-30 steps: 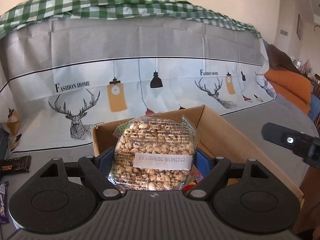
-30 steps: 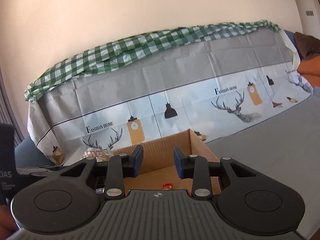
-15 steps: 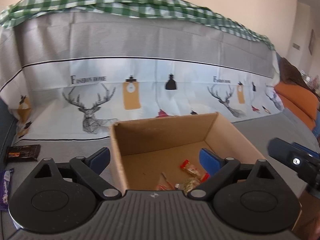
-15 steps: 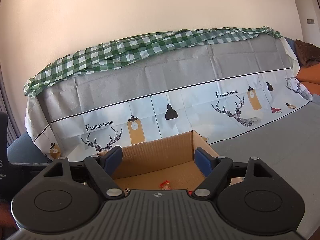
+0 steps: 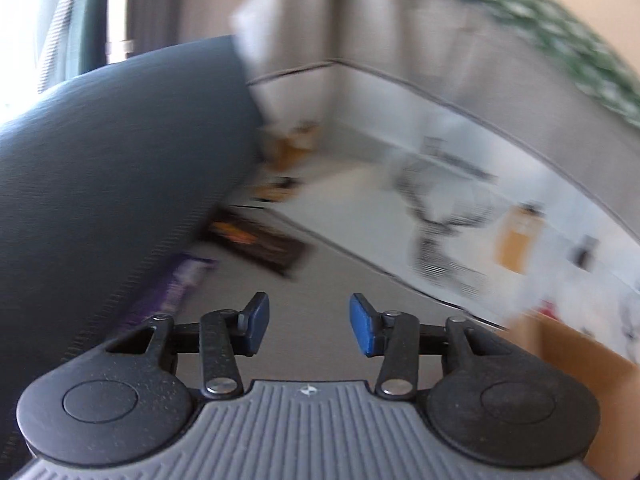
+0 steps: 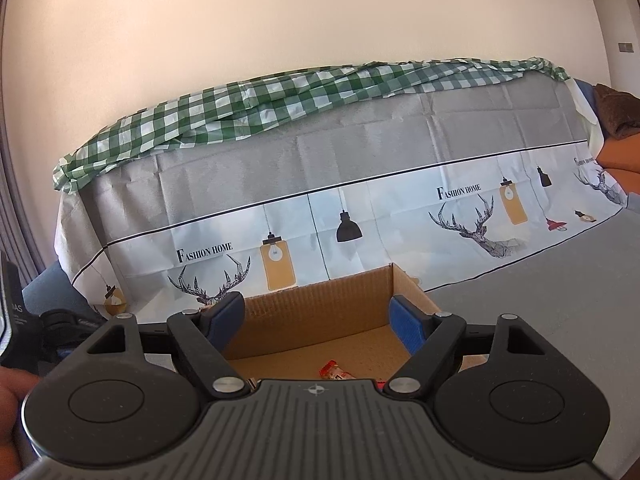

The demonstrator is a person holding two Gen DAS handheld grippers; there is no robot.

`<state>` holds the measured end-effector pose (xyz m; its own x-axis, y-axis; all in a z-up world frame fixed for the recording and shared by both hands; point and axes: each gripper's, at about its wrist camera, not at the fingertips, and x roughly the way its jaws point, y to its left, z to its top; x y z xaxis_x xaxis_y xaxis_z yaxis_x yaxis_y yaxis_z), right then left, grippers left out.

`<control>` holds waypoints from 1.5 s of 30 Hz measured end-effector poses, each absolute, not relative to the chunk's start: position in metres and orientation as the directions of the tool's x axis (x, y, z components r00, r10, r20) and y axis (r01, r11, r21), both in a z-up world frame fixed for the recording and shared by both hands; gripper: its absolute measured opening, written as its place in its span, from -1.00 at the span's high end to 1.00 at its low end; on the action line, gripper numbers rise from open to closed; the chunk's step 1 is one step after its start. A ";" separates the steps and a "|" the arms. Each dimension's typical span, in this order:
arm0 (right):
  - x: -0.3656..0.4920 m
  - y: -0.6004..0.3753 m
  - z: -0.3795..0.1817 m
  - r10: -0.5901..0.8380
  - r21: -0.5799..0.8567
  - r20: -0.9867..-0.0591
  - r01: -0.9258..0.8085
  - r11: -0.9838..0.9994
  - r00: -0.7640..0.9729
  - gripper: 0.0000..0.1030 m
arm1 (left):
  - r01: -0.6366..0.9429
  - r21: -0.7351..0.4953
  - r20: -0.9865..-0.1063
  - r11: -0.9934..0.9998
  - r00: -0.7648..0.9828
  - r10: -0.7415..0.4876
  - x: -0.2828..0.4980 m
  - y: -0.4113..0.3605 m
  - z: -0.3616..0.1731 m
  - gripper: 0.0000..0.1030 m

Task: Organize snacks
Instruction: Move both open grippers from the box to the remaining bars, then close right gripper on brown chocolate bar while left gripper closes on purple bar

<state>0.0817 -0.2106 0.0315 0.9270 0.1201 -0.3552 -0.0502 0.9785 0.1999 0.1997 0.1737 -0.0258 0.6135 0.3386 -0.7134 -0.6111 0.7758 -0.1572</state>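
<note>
Left tongs [image 5: 306, 330] part-open, right tongs [image 6: 318, 322] wide; both empty.

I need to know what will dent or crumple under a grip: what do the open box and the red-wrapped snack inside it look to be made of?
The box looks like plain brown corrugated cardboard, matte; ribbing shows on its inner back wall. The red-wrapped snack seems wrapped in thin glossy plastic film, since it glints and creases, though only part shows.
</note>
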 end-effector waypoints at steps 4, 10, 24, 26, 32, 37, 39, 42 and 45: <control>0.084 -0.209 0.031 0.128 0.202 -0.362 -0.056 0.978 0.924 -0.57 | -0.738 -0.051 -0.767 0.673 0.460 0.447 0.213 0.220 -0.051 0.01; 0.088 -0.198 0.030 0.151 0.186 -0.377 -0.086 0.979 0.914 -0.56 | -0.751 0.092 -0.784 0.654 0.350 0.512 0.224 0.235 -0.078 0.01; 0.206 -0.062 0.062 0.521 0.180 -0.513 -0.508 0.842 0.682 -0.56 | -0.859 -0.123 -0.867 0.497 0.336 0.367 0.188 0.259 -0.088 0.47; 0.235 -0.023 0.068 0.567 0.164 -0.540 -0.583 0.796 0.622 -0.55 | -0.881 -0.199 -0.889 0.430 0.347 0.300 0.177 0.264 -0.086 0.49; 0.294 0.086 0.033 0.594 0.110 -0.671 -0.733 0.671 0.443 -0.53 | -0.918 -0.297 -0.912 0.264 0.355 0.207 0.159 0.276 -0.085 0.49; 0.314 0.149 -0.022 0.539 0.041 -0.764 -0.806 0.591 0.356 -0.53 | -0.919 -0.327 -0.917 0.222 0.365 0.160 0.156 0.287 -0.087 0.49; 0.318 0.169 -0.040 0.522 0.014 -0.784 -0.832 0.555 0.335 -0.58 | -0.919 -0.332 -0.919 0.211 0.366 0.148 0.154 0.290 -0.087 0.49; 0.324 0.193 -0.065 0.485 -0.054 -0.807 -0.860 0.508 0.338 -0.61 | -0.920 -0.337 -0.920 0.203 0.367 0.139 0.150 0.293 -0.087 0.48; 0.332 0.209 -0.082 0.473 -0.046 -0.828 -0.876 0.479 0.302 -0.66 | -0.920 -0.339 -0.920 0.199 0.368 0.134 0.147 0.295 -0.086 0.48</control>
